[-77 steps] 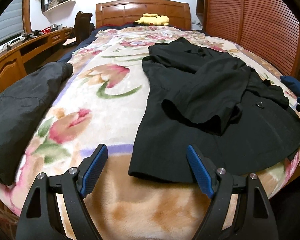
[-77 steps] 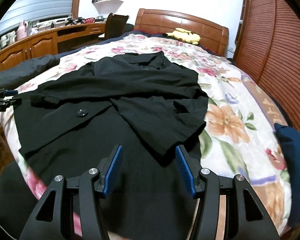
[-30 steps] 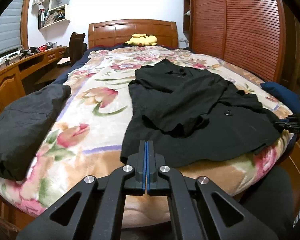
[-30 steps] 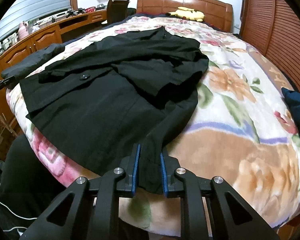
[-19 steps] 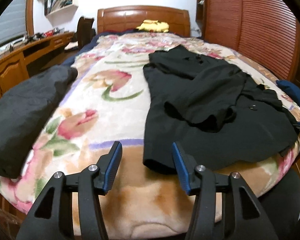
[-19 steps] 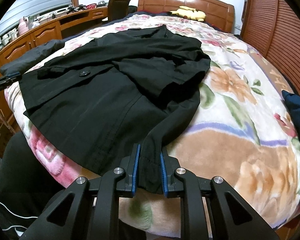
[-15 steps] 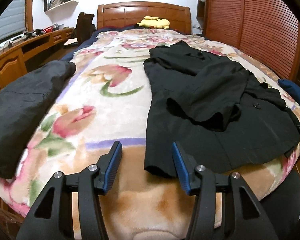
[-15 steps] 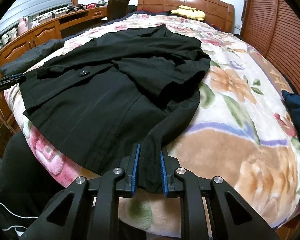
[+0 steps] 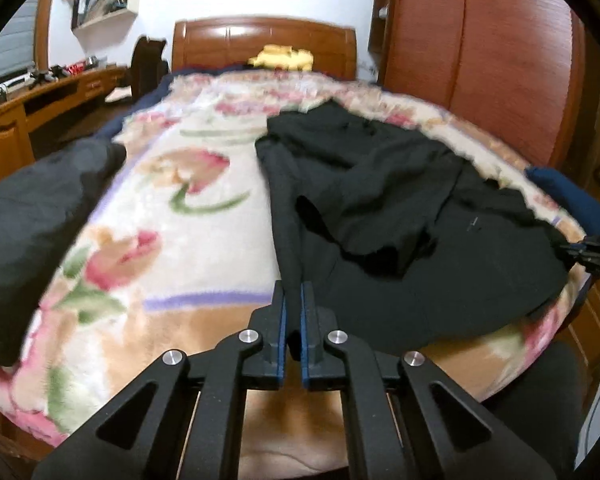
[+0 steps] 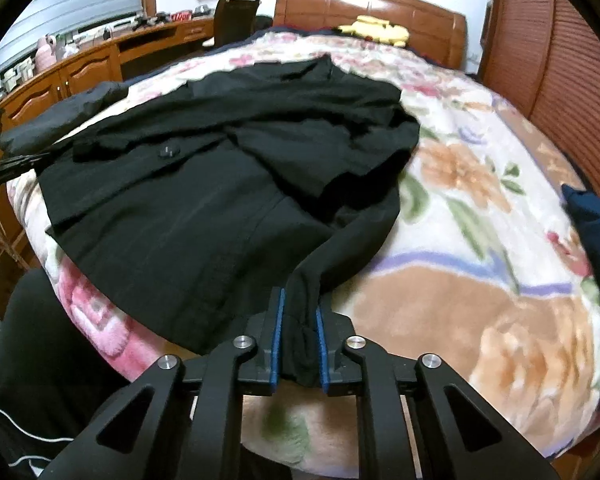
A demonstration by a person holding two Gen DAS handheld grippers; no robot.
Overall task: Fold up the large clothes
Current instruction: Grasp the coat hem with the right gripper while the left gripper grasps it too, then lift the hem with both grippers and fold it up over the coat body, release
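A black coat (image 9: pixel 400 200) lies spread on a floral bedspread (image 9: pixel 180 216), sleeves folded over its front. My left gripper (image 9: pixel 293 312) is shut on the coat's near hem corner at one side. My right gripper (image 10: pixel 299 320) is shut on the coat (image 10: pixel 220 168) at its other hem corner, with cloth bunched between the blue pads. Both corners are lifted slightly off the bed. The right gripper also shows at the far right of the left wrist view (image 9: pixel 592 252).
A dark grey garment (image 9: pixel 32 208) lies on the bed's left edge. A navy cushion (image 10: pixel 596 232) sits at the right edge. A wooden headboard (image 9: pixel 260 44) with a yellow plush toy (image 9: pixel 282 56) is at the far end. A wooden desk (image 10: pixel 80 68) lines the left wall, a slatted wardrobe (image 9: pixel 480 48) the right.
My left gripper, open half a second ago in front of the hem, has closed on the coat's hem corner. My right gripper has kept its hold and the coat edge has pulled taut.
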